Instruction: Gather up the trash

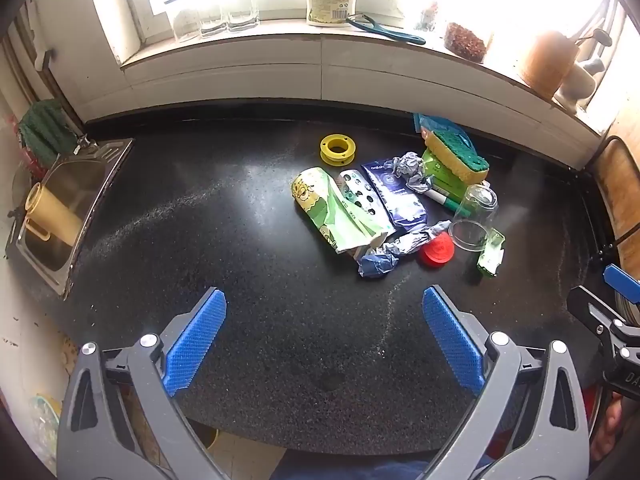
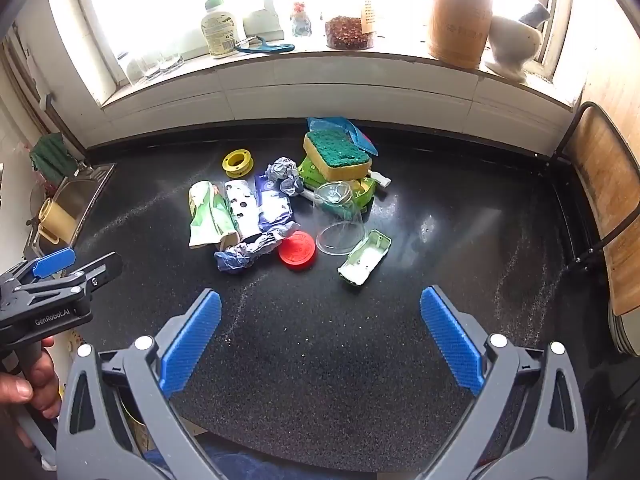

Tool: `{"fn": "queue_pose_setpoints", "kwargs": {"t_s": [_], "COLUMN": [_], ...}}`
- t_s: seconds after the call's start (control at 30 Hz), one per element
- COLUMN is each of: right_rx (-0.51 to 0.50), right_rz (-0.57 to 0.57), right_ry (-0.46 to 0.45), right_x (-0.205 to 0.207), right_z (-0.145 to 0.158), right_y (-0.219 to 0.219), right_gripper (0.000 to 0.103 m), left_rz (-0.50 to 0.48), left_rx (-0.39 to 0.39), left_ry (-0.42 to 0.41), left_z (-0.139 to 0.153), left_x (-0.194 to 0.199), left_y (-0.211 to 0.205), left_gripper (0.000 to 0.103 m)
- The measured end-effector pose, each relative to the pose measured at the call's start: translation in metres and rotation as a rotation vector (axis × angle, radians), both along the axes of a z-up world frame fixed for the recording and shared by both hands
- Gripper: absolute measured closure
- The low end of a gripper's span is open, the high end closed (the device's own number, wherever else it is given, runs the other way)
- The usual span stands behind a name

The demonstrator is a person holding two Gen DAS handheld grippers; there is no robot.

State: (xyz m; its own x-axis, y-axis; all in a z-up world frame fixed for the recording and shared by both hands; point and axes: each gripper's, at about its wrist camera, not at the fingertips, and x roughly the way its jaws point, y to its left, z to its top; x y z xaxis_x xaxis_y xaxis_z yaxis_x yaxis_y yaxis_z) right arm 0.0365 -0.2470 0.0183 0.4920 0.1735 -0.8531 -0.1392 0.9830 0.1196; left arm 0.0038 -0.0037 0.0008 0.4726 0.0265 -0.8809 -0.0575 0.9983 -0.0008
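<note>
A heap of trash lies on the black counter (image 1: 200, 240): a green cartoon wrapper (image 1: 332, 208), a spotted wrapper (image 1: 360, 196), a dark blue pouch (image 1: 396, 196), crumpled blue-grey paper (image 1: 408, 168) (image 2: 284, 174), a twisted blue wrapper (image 1: 396, 250) (image 2: 248, 252), a red lid (image 1: 437, 249) (image 2: 297, 255), a clear plastic cup (image 1: 474, 216) (image 2: 340, 216) on its side and a small green tray (image 1: 492, 252) (image 2: 364, 258). My left gripper (image 1: 324, 336) hovers open over bare counter, short of the heap. My right gripper (image 2: 320, 340) is open too, nothing between its fingers.
A yellow ring (image 1: 337, 148), a yellow-green sponge (image 1: 456, 152) on green packs and a marker (image 1: 444, 199) sit behind the heap. A steel sink (image 1: 68, 200) holding a tan jug is at the left. Bottles and jars line the windowsill (image 1: 280, 36). A wooden chair (image 2: 608, 200) stands right.
</note>
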Motion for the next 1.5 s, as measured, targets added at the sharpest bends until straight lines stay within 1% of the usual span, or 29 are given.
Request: {"fn": "queue_pose_setpoints", "kwargs": {"t_s": [1.07, 1.5], "right_rx": [0.004, 0.01], "right_rz": [0.001, 0.009], "right_ry": [0.017, 0.03], "right_x": [0.021, 0.045], "right_z": [-0.002, -0.013], "right_y": [0.003, -0.002], "right_gripper": [0.006, 0.006], "left_rz": [0.006, 0.014], "left_rx": [0.002, 0.003], "left_ry": [0.034, 0.061], "left_z": [-0.013, -0.022], "left_x": [0.022, 0.044], "left_y": [0.005, 0.0], "left_gripper": [0.007, 0.007]}}
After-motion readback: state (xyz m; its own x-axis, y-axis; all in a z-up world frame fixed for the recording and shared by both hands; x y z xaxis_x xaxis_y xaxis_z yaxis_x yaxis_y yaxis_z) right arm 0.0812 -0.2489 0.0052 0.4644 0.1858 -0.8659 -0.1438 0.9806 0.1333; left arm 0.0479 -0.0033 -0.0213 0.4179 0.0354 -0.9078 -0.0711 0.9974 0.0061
